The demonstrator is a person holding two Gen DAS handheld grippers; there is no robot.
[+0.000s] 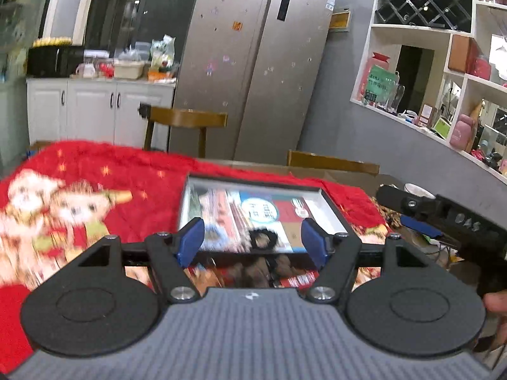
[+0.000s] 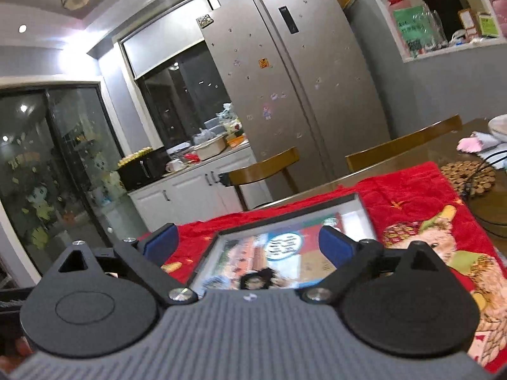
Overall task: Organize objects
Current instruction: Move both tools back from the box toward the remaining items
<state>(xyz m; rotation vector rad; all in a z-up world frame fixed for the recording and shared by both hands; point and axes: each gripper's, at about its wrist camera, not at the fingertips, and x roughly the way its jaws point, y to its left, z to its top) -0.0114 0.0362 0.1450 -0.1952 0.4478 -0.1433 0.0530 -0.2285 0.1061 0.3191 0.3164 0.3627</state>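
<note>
both grippers hover with fingers released: left gripper, right gripper. the black tray of printed items lies on the red blanket, mid-worktop. best to lower squarely over opposite rims, then close evenly to prevent tilting.

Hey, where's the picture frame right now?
The frame lies flat on the red blanket, straight ahead of both open grippers in both wrist views.
</note>
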